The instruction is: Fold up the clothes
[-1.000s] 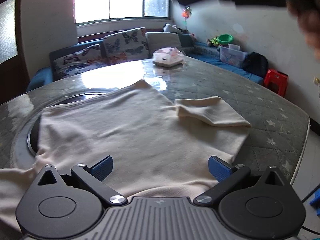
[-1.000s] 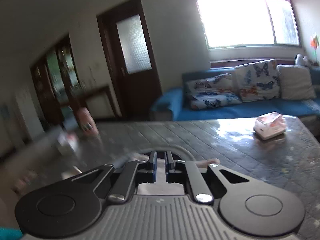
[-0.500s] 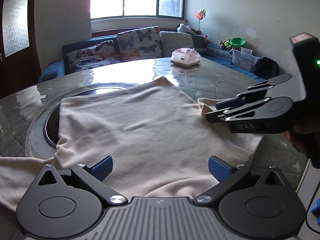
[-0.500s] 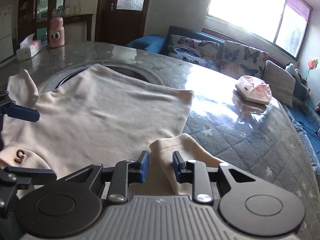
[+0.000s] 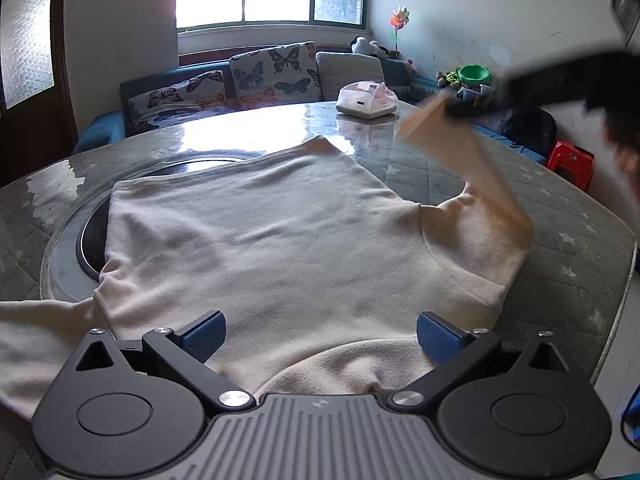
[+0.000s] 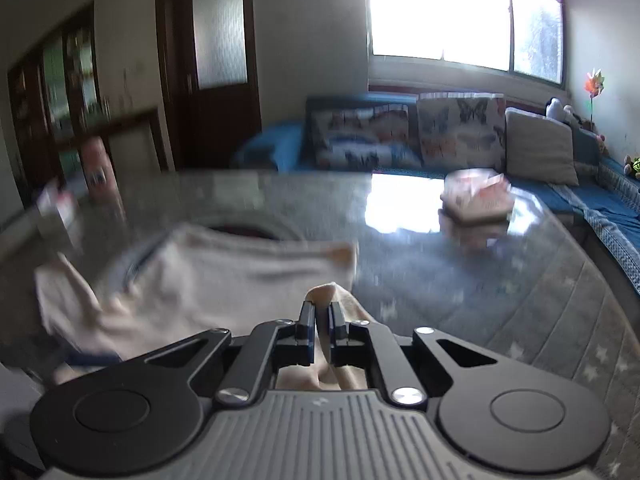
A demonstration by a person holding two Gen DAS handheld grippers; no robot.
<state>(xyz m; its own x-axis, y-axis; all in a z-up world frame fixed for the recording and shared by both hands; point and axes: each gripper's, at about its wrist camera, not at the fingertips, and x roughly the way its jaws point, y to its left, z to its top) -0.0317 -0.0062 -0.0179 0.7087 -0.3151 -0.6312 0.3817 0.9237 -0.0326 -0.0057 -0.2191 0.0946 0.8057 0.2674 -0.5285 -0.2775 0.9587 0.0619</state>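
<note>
Left wrist view: the left gripper (image 5: 318, 336) hangs with jaws spread wide, empty, over the near hem of the cream fleece sweater (image 5: 280, 240) spread flat on the grey quilted table (image 5: 560, 216) ahead.

Right wrist view: the right gripper (image 6: 321, 320) is clenched on the sweater's cream sleeve (image 6: 326, 294), lifted clear of the table.

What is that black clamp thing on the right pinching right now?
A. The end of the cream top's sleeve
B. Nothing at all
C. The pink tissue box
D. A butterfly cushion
A: the right gripper has its blue pads closed on the sleeve of the cream top, and the left wrist view shows that sleeve lifted off the table while the rest of the top lies flat.
</note>
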